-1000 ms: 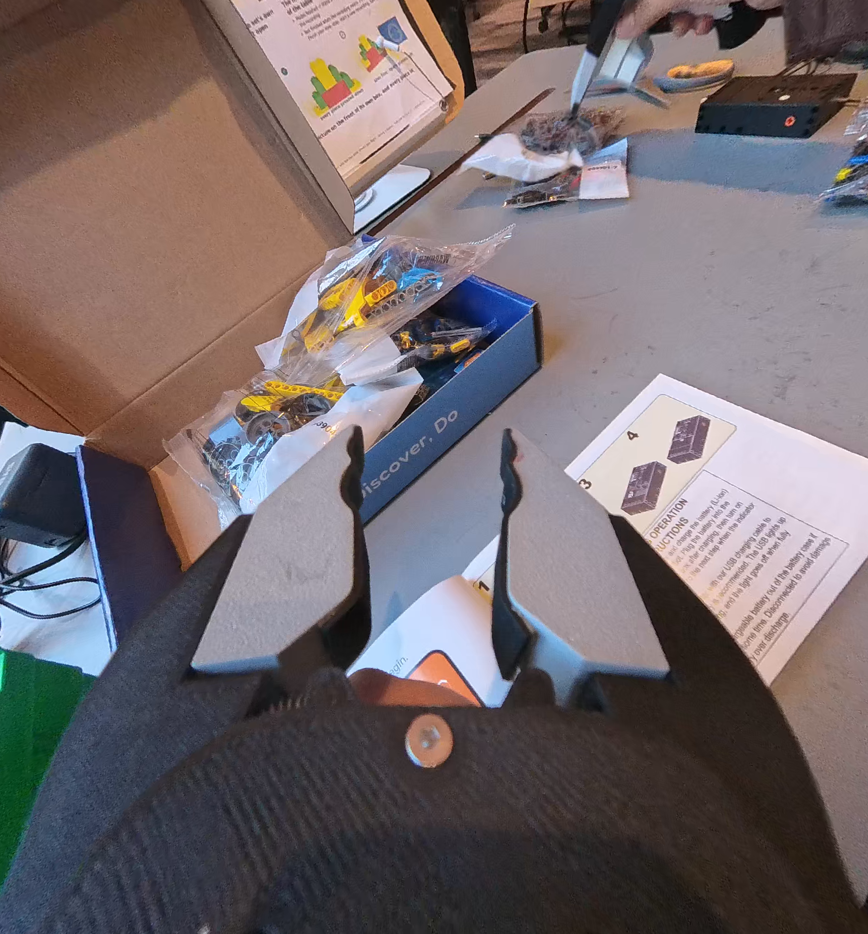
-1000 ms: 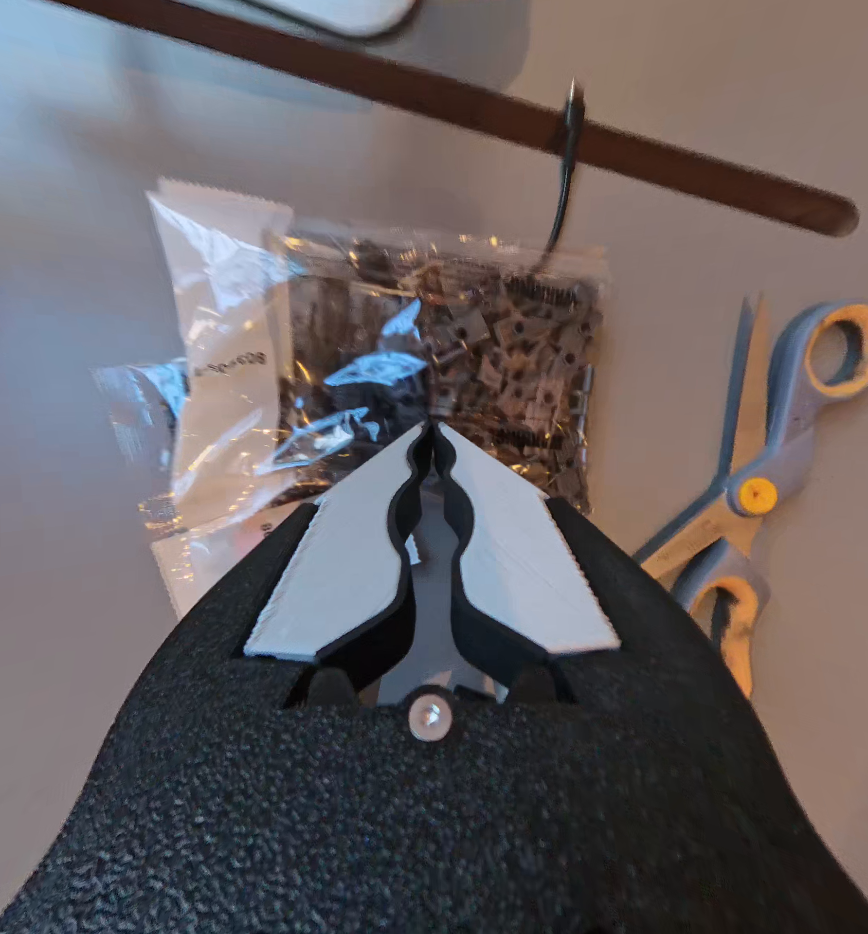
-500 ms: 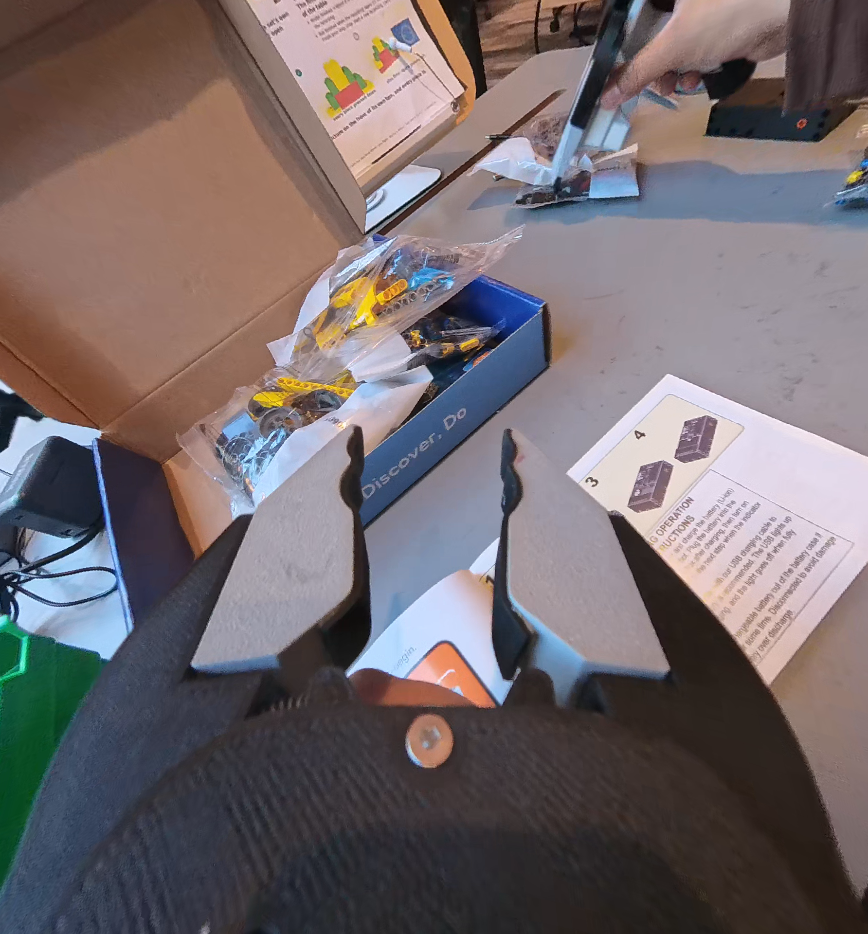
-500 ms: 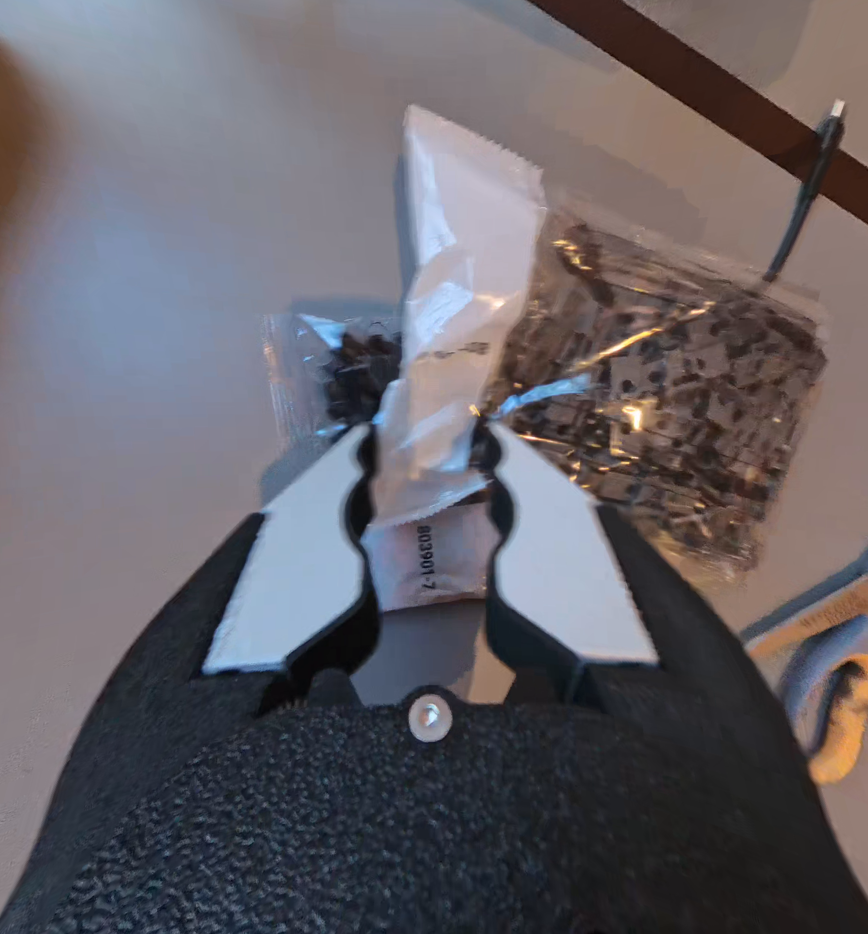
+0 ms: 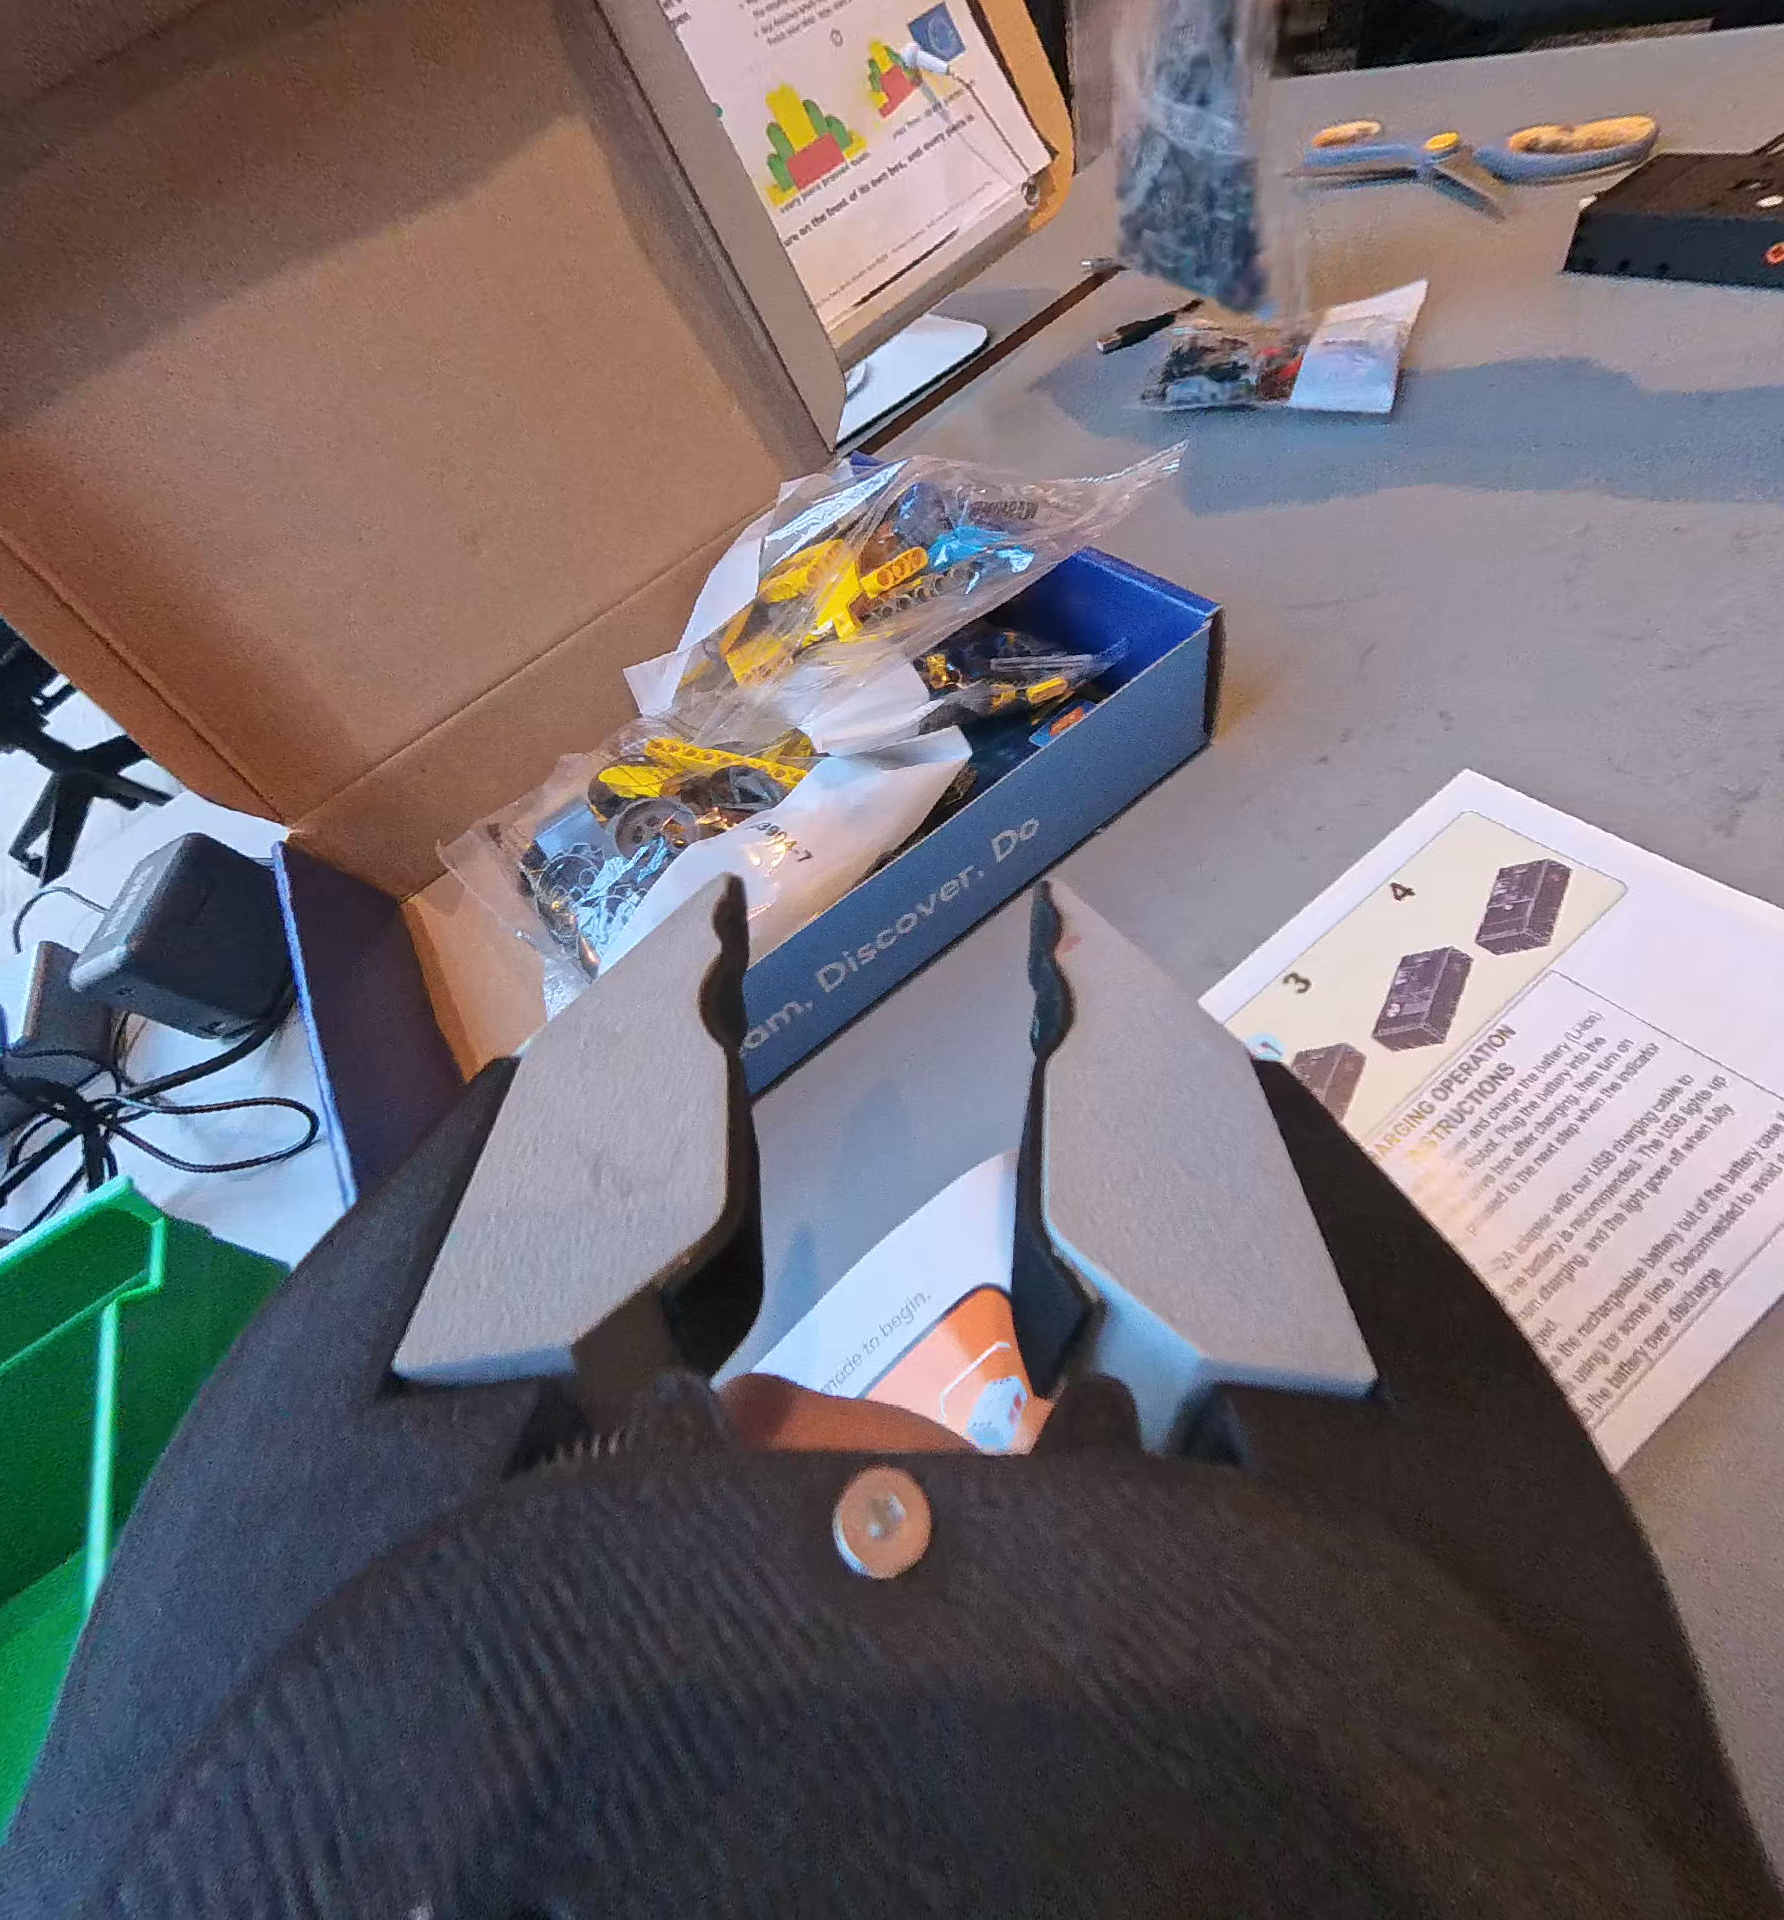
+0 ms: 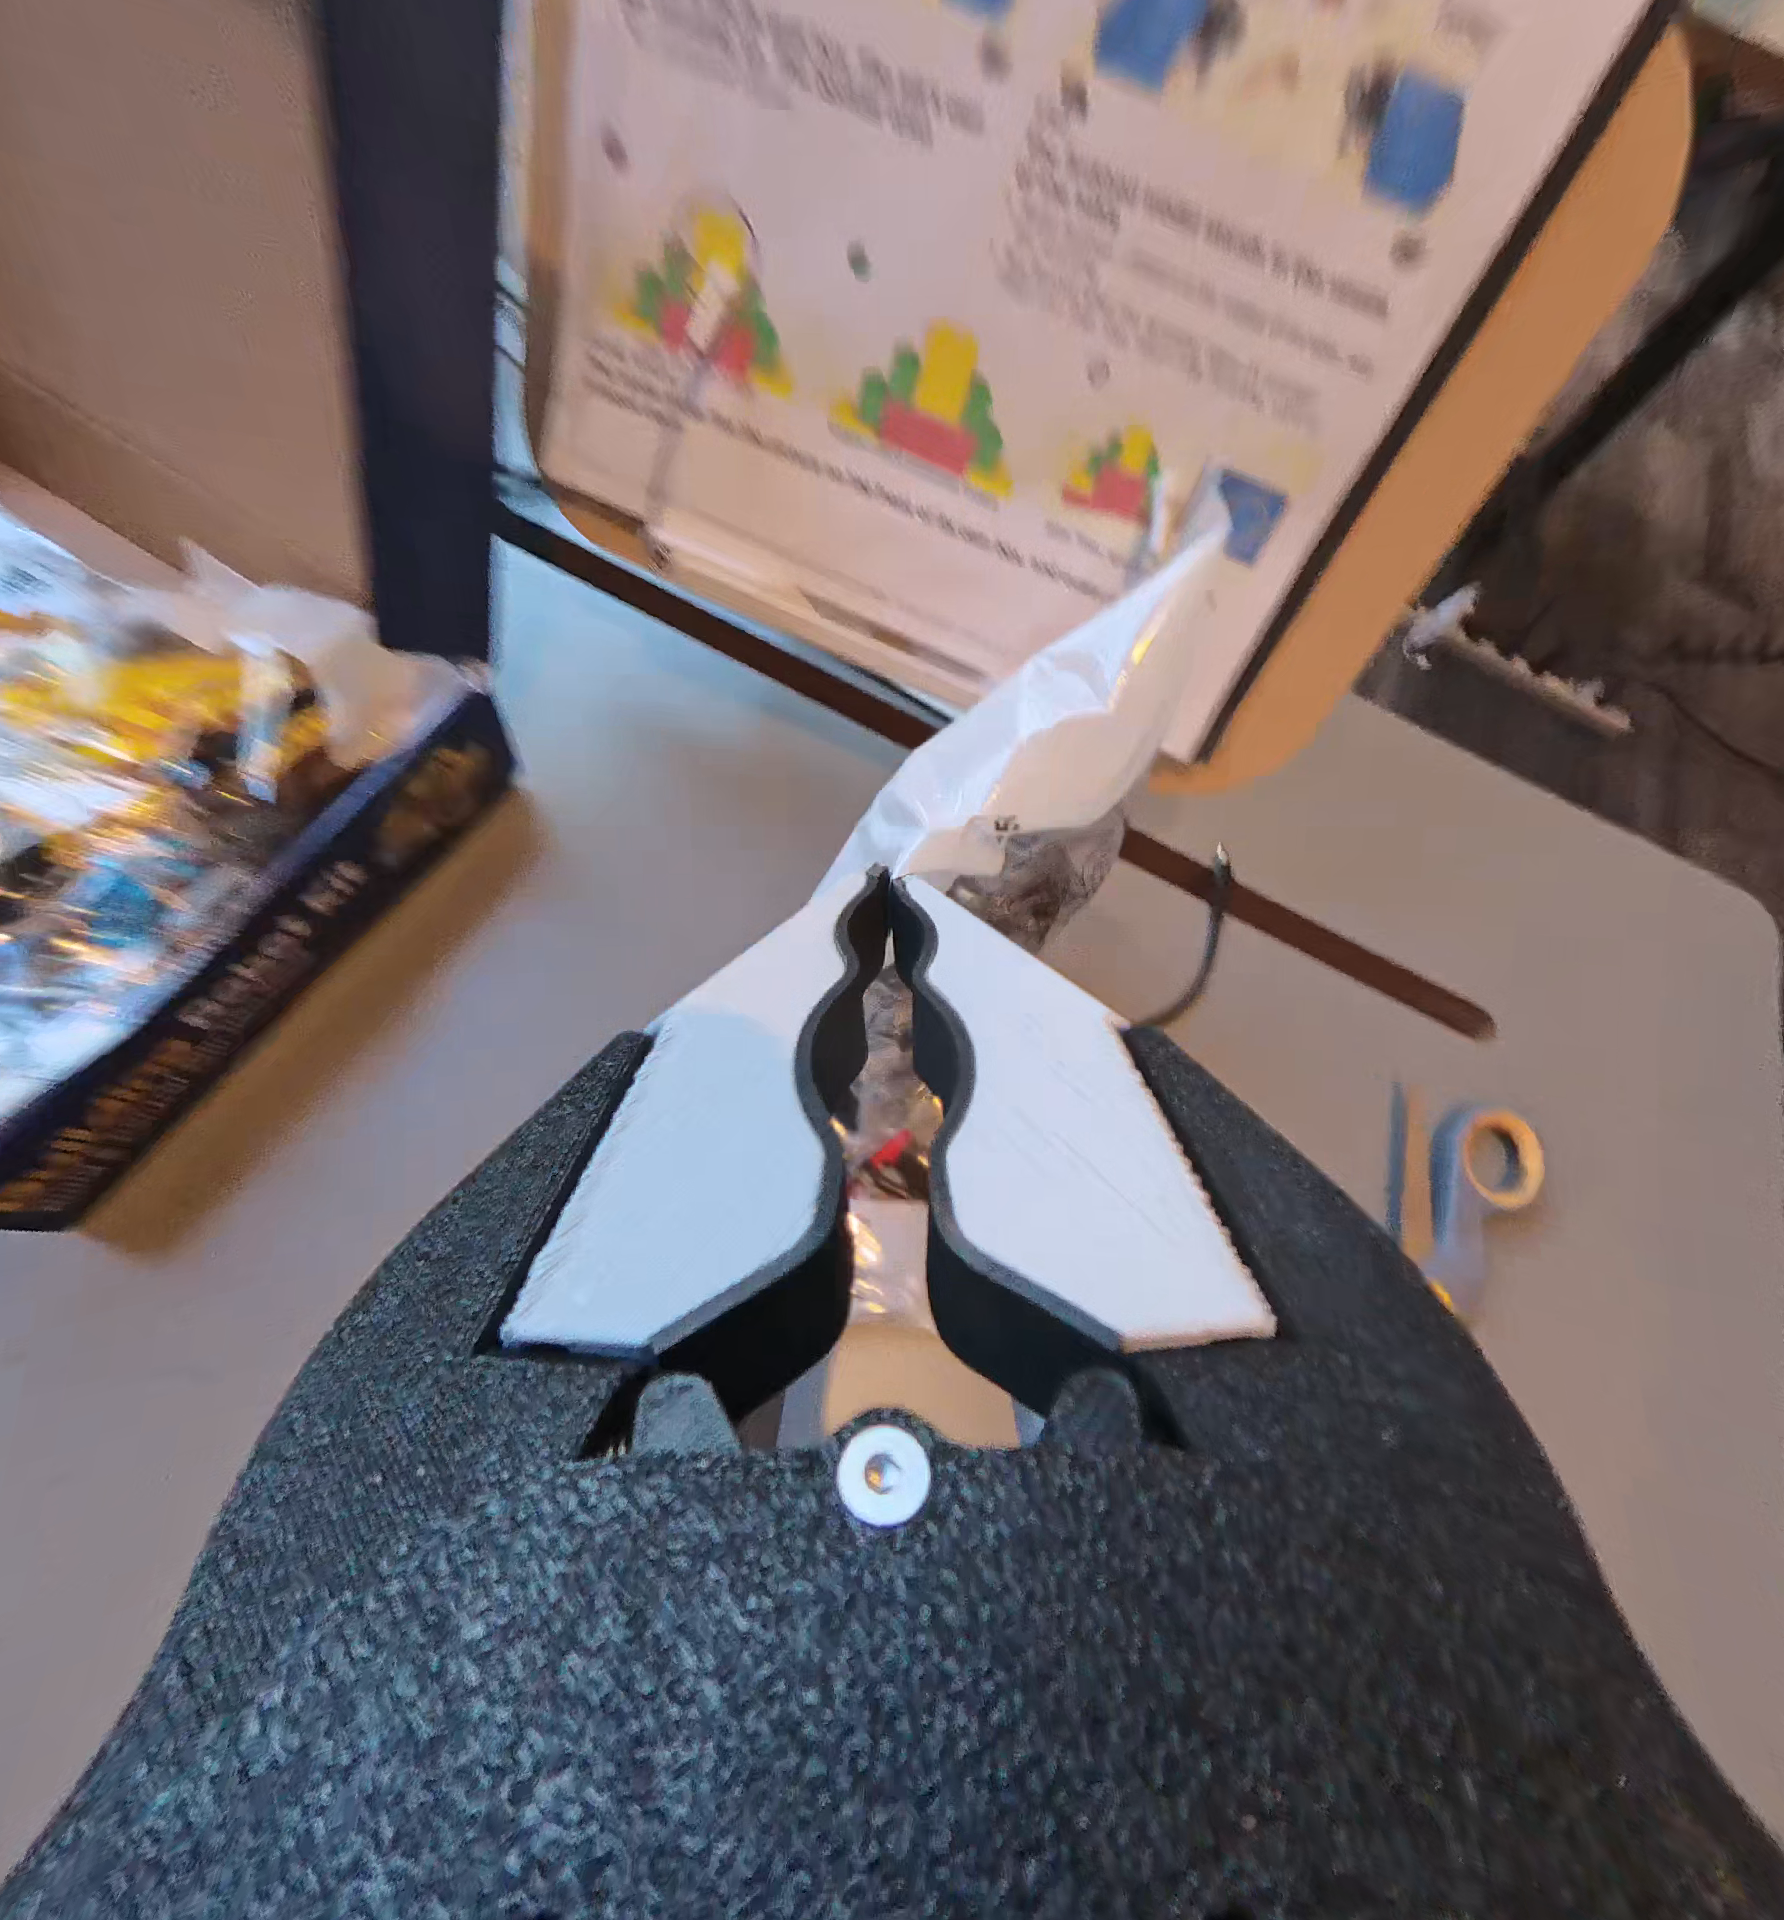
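My right gripper (image 6: 888, 885) is shut on the white end of a plastic bag (image 6: 1049, 717) of small dark parts, which hang below the tips. It holds the bag in the air above the grey table (image 6: 244, 1403). In the left wrist view the same bag (image 5: 1189, 166) hangs blurred at the top, and a second small bag (image 5: 1272, 364) lies on the table under it. My left gripper (image 5: 888, 925) is open and empty, just above the table, in front of an open blue box (image 5: 981, 852) that holds several bags of yellow, blue and black parts (image 5: 794, 665).
The box's cardboard lid (image 5: 348, 395) stands up at left. A propped board with a printed sheet (image 6: 971, 260) stands behind. Scissors (image 5: 1470, 156) and a black box (image 5: 1709, 239) lie far right. Instruction sheet (image 5: 1553, 1091), booklet (image 5: 950, 1330) and green bin (image 5: 26, 1403) are nearby. Spacing between my two grippers at the tips: around 40 cm.
My right gripper opened over the bags, shut on the white end of one, lifted it off the table and turned toward the blue box. My left gripper stayed open and barely moved.
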`<state>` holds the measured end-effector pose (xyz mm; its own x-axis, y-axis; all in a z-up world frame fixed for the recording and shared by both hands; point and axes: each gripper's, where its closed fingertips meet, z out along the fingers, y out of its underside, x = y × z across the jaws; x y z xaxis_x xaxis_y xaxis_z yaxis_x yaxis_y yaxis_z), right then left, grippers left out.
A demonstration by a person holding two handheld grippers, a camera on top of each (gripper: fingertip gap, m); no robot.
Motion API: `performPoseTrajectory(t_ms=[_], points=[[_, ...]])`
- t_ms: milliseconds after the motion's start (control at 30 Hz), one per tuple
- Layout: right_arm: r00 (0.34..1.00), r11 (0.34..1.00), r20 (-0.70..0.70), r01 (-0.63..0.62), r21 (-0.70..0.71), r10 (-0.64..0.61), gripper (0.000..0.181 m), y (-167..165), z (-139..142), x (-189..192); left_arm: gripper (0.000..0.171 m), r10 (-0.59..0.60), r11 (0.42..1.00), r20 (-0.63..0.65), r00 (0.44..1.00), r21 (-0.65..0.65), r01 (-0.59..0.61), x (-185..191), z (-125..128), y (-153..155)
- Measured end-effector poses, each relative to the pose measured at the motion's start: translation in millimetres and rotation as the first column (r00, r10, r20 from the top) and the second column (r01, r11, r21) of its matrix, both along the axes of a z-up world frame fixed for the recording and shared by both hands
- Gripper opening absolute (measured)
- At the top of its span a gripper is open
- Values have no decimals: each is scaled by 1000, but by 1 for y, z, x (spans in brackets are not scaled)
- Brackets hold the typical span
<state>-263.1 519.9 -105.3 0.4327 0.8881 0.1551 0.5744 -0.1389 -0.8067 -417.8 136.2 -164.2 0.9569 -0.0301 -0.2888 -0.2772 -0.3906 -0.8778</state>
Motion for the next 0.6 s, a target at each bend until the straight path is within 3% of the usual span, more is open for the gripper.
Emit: performPoseTrajectory(t_ms=[233, 433, 500, 600], points=[[960, 969, -151, -243, -39, 235, 0, -87, 52, -60, 52, 33, 999, 5, 999, -11, -33, -10, 0, -4], [873, 862, -110, -486, -141, 474, 0, -165, 22, -109, 53, 30, 999, 18, 999, -35, -29, -9, -3, -7], [871, 865, -75, -491, -105, 485, 0, -176, 15, -123, 53, 25, 999, 16, 1000, -34, -25, -7, -2, -6], [856, 857, -58, -515, 14, 514, 0, -193, 27, -147, 53, 18, 999, 18, 1000, -37, -17, -5, -3, -5]])
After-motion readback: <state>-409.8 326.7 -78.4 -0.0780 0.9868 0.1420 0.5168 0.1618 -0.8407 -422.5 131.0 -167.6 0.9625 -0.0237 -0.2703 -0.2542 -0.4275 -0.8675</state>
